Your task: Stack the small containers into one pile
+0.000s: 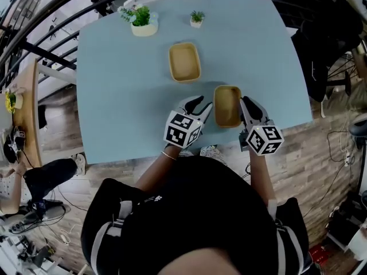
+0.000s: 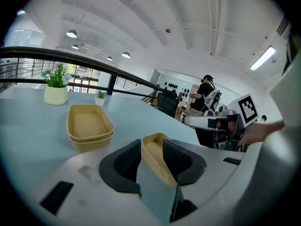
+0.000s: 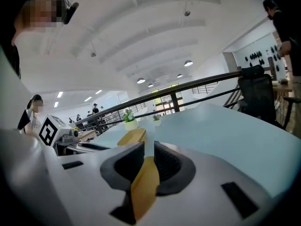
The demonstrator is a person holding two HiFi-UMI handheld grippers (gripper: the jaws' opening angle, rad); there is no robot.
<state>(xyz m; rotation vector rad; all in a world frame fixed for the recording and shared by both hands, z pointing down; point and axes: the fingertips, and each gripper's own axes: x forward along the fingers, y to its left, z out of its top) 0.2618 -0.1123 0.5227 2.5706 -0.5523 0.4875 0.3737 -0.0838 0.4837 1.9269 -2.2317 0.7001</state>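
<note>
- Pale blue table (image 1: 114, 96) fills the head view, with a dark railing (image 1: 51, 7) curving past its far side and wooden floor (image 1: 321, 153) at the right.
- Two potted plants stand near the table's far edge: a larger plant (image 1: 142, 20) in a cream pot, and a small plant (image 1: 196, 18) to its right, apart from it.
- A stack of two containers (image 1: 184, 62), tan and nested one inside the other, sits on the middle of the table. It also shows in the left gripper view (image 2: 89, 126).
- The single container (image 1: 227, 105), the same tan colour, lies close to the table's near edge, well apart from the stack and between the two grippers.
- The left gripper (image 1: 202, 106) reaches the single container's left side. In its own view the container's wall (image 2: 157, 159) runs slantwise between the jaws. The jaws stand wider than the wall, and table shows through the gap, so this tool is not clamped.
- The right gripper (image 1: 246, 103) is at the container's right side. In its own view the jaws sit close together, with the tan wall (image 3: 143, 187) filling the space between them, so it is pinching that wall.
- Both grippers point forward and somewhat downward, with their marker cubes toward the person.
</note>
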